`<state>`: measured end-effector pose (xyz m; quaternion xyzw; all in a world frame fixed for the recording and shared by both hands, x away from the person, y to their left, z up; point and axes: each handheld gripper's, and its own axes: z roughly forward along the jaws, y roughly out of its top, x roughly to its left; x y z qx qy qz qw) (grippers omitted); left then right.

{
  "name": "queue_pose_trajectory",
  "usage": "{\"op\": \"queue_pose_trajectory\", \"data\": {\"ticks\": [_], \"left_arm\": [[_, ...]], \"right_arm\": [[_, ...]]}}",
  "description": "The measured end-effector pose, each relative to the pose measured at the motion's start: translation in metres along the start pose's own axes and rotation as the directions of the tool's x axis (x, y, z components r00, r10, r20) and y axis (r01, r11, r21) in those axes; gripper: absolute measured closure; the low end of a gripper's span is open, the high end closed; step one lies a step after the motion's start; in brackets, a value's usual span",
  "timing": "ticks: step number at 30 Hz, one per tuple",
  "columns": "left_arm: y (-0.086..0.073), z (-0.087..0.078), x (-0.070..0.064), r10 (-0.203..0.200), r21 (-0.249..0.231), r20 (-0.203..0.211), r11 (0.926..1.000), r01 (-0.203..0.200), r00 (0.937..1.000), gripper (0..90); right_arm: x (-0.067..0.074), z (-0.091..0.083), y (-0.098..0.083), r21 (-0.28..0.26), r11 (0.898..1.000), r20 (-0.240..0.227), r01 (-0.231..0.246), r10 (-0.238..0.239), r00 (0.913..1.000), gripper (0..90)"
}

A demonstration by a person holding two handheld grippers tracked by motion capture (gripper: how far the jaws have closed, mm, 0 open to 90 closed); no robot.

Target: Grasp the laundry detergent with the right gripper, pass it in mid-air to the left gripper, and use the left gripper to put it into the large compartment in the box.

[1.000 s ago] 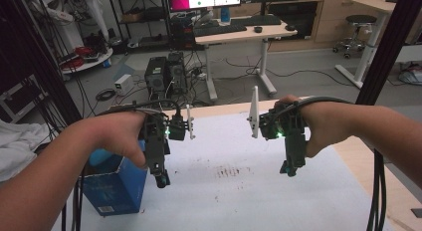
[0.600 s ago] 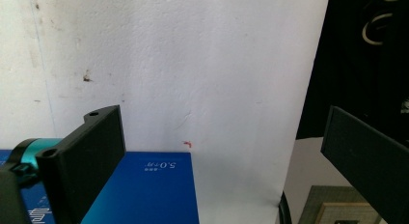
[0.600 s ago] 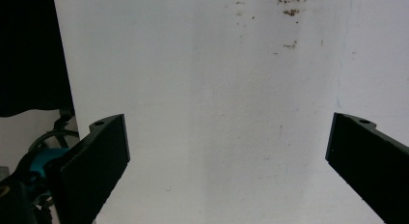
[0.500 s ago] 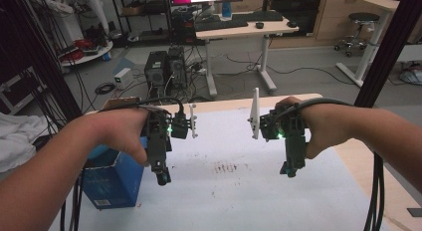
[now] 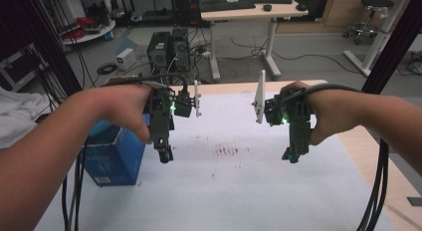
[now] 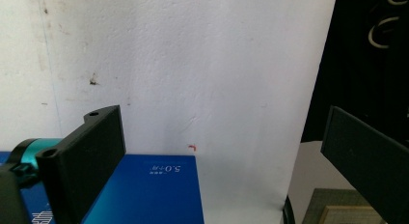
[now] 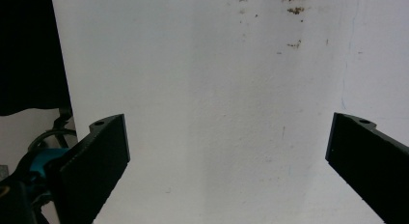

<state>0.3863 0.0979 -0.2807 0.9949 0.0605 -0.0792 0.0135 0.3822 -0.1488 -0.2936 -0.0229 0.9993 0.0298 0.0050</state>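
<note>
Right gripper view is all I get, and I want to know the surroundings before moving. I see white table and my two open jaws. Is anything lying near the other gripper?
Observer: Yes, a blue box sits at the table's left edge, next to the left gripper.
Operator: Is that gripper holding it?
Observer: No. In the left gripper view its jaws stand wide apart with nothing between them, and the box lies lower in the picture.
Operator: How do the two grippers stand to each other?
Observer: In the high view the right gripper is about level with the left one, both pointing down at the table.
</note>
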Motion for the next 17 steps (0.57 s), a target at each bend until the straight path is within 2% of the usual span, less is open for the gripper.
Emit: {"op": "queue_pose_trajectory", "data": {"ticks": [17], "left_arm": [[-0.0006, -0.0004, 0.0007, -0.008, -0.006, -0.004, 1.0, 0.008, 1.0, 1.6]], "right_arm": [[-0.0001, 0.0005, 0.0016, 0.002, 1.0, -0.004, 0.003, -0.003, 1.0, 0.9]]}}
